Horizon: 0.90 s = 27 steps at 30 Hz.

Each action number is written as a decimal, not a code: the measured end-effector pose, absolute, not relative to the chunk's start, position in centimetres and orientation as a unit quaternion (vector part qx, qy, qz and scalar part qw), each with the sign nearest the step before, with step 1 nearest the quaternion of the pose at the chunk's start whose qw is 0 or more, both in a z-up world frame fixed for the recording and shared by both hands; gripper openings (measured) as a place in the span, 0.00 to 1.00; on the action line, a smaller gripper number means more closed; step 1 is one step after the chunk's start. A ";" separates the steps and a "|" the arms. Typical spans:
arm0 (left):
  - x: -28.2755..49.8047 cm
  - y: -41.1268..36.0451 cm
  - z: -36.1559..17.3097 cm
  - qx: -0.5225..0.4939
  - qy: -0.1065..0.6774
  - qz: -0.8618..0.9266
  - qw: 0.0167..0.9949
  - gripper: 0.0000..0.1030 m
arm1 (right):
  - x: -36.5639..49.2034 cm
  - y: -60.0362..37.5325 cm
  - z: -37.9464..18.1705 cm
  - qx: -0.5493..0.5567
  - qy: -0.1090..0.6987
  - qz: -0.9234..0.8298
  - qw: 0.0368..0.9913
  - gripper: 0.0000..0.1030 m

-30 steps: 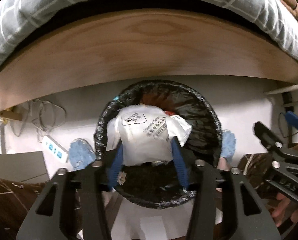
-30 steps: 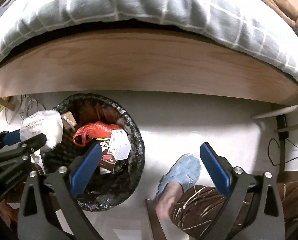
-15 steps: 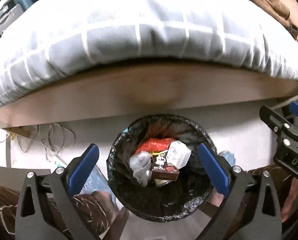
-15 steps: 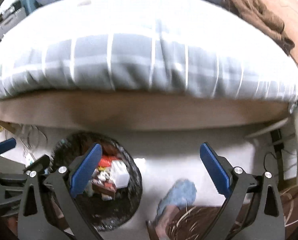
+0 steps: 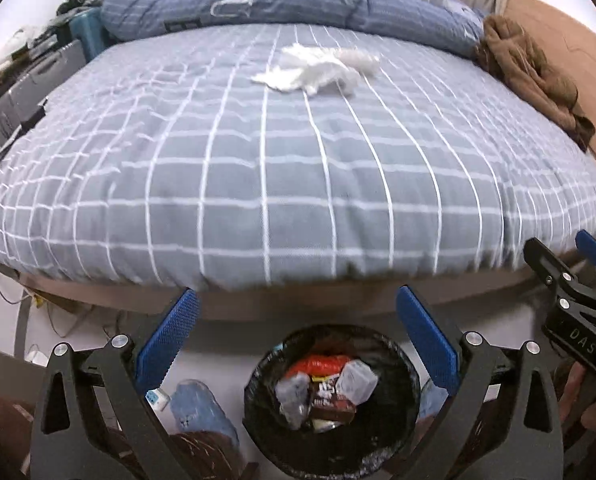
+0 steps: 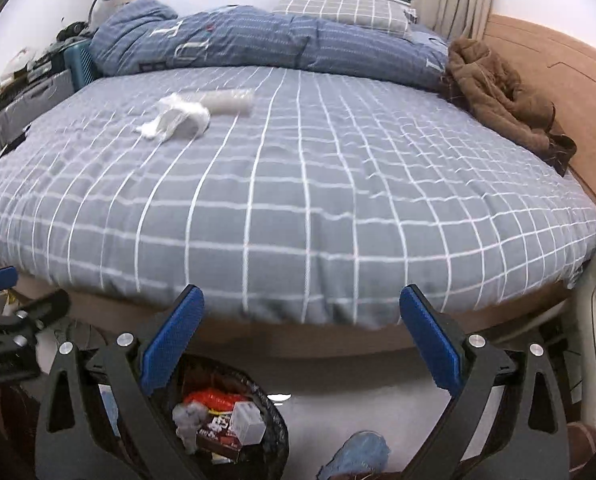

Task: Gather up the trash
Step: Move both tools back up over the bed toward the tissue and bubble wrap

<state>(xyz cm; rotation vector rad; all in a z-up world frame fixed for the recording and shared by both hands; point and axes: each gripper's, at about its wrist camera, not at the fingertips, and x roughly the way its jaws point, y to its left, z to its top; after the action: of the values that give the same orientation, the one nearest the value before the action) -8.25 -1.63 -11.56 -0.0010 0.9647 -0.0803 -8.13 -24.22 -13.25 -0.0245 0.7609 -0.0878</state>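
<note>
Grey bedding with a white grid (image 5: 298, 160) fills both views, a rumpled blue quilt (image 6: 266, 40) bunched at the far end and a brown garment (image 6: 498, 96) along the far right edge. On the near floor sits my round bin with a black liner (image 5: 258, 412), holding a red wrapper, a brown chocolate wrapper and a small white box. I have the left gripper (image 5: 298, 344) above it with its blue pads spread wide and nothing between them; the right gripper (image 6: 302, 344) is likewise wide open and empty, just right of the bin.

What I judge is left to collect lies far up the bed: a crumpled white tissue-like wad (image 5: 318, 68) with a clear plastic piece (image 6: 230, 102) touching its far side. From the left gripper it sits nearly straight ahead; from the right it is ahead and off to the left — so the left looks better lined up. The wad's long axis seems to run left-right, so a reach straight forward should straddle its narrow width — though soft tissue may tear or leave the plastic behind.
</note>
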 end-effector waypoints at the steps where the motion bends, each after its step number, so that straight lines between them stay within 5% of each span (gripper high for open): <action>1: -7.9 -1.6 -11.3 0.000 0.461 -0.037 0.887 0.94 | -8.1 -24.2 -13.3 -0.009 0.372 -0.041 0.927 0.92; 27: 11.2 -0.5 -8.3 -0.019 0.416 -0.039 0.909 0.94 | 7.7 -23.1 -12.5 -0.014 0.364 0.023 0.931 0.93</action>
<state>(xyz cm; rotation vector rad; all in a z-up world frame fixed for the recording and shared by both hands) 11.20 -0.48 -8.29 -0.0384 0.8574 -0.0813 7.68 -23.15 -12.53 -0.0290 0.7454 0.0463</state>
